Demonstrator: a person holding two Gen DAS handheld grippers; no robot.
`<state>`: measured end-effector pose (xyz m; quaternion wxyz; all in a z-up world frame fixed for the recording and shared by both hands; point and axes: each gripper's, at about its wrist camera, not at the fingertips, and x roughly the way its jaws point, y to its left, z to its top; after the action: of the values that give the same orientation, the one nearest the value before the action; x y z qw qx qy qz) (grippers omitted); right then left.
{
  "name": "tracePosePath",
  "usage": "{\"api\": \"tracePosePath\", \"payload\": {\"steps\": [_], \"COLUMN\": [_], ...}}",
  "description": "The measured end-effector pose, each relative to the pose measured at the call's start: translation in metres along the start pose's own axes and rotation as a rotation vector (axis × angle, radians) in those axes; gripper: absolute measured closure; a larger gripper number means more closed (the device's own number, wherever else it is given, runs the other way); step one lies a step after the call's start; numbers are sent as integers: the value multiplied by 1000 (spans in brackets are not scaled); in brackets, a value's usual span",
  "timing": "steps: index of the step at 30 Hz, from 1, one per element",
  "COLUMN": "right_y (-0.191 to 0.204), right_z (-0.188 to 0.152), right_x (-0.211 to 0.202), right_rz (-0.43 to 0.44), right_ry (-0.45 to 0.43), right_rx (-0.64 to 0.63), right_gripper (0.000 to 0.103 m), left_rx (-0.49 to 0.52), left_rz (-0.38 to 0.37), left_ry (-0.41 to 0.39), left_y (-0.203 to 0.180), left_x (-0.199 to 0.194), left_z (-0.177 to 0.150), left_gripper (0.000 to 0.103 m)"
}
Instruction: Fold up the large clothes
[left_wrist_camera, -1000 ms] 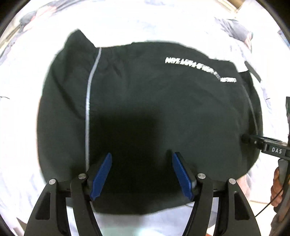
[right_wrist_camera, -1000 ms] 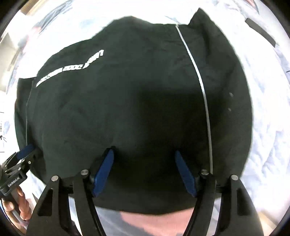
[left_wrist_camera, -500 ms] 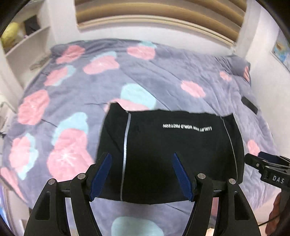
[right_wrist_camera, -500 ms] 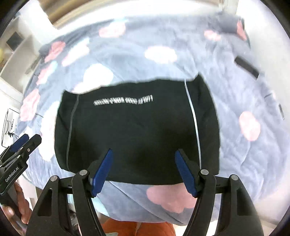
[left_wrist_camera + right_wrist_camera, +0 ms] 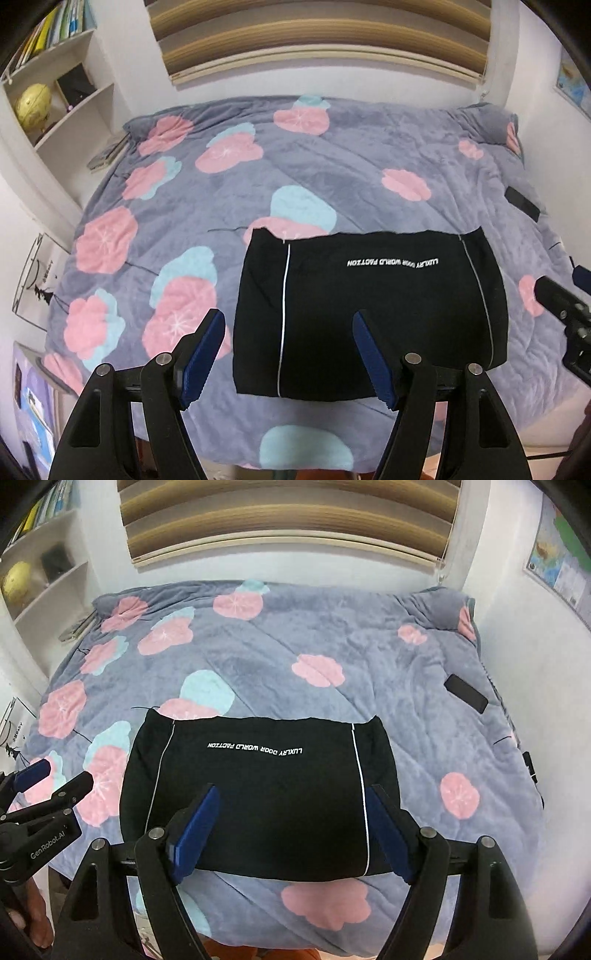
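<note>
Your left gripper (image 5: 288,354) hangs over the near edge of the bed, jaws spread wide with nothing between the blue pads (image 5: 201,358). Your right gripper (image 5: 291,830) is also parted, its jaws opening at this moment, and it too is empty.

The folded black garment (image 5: 369,314) lies flat on the grey floral blanket (image 5: 332,166), below and just ahead of both grippers. It forms a neat rectangle with a white line of lettering (image 5: 393,263) near its far edge and a thin pale stripe down each side. From the left gripper it sits ahead and to the right; from the right gripper it is nearly centred, the right pad lining up with the right-hand stripe (image 5: 364,794).

View differences:
- The left wrist view shows the right gripper only as a black tip at the far right edge. The right wrist view shows the left gripper more fully at the lower left, with "GenRobot.AI" on its body and your fingers (image 5: 37,919) around the handle beneath.
- A dark flat object (image 5: 465,693) on the blanket, far right of the garment, is clearer in the right wrist view.
- The wall map (image 5: 561,557) reads better from the right.

Containers: the white shelf unit (image 5: 62,122), far left of the left gripper, holds a yellow globe (image 5: 33,107), a dark box (image 5: 75,86) beside it, and upright books (image 5: 55,26) on the level above.
</note>
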<state>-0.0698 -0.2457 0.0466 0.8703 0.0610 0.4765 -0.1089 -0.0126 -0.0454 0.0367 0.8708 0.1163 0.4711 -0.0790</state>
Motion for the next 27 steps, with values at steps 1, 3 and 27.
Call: {"api": "tracePosePath", "payload": {"steps": [1, 3, 27], "right_y": [0, 0, 8], "right_z": [-1, -2, -22], "right_x": [0, 0, 36], "right_rz": [2, 6, 30], "right_ry": [-1, -2, 113], "right_rx": [1, 4, 8], "right_gripper": [21, 21, 21], "left_rx": [4, 7, -11], "left_rz": [4, 18, 10], "left_ry": [-11, -27, 29], "left_y": [-1, -3, -7], "left_x": [-3, -6, 6], "left_z": [0, -1, -21], "left_gripper": [30, 30, 30]}}
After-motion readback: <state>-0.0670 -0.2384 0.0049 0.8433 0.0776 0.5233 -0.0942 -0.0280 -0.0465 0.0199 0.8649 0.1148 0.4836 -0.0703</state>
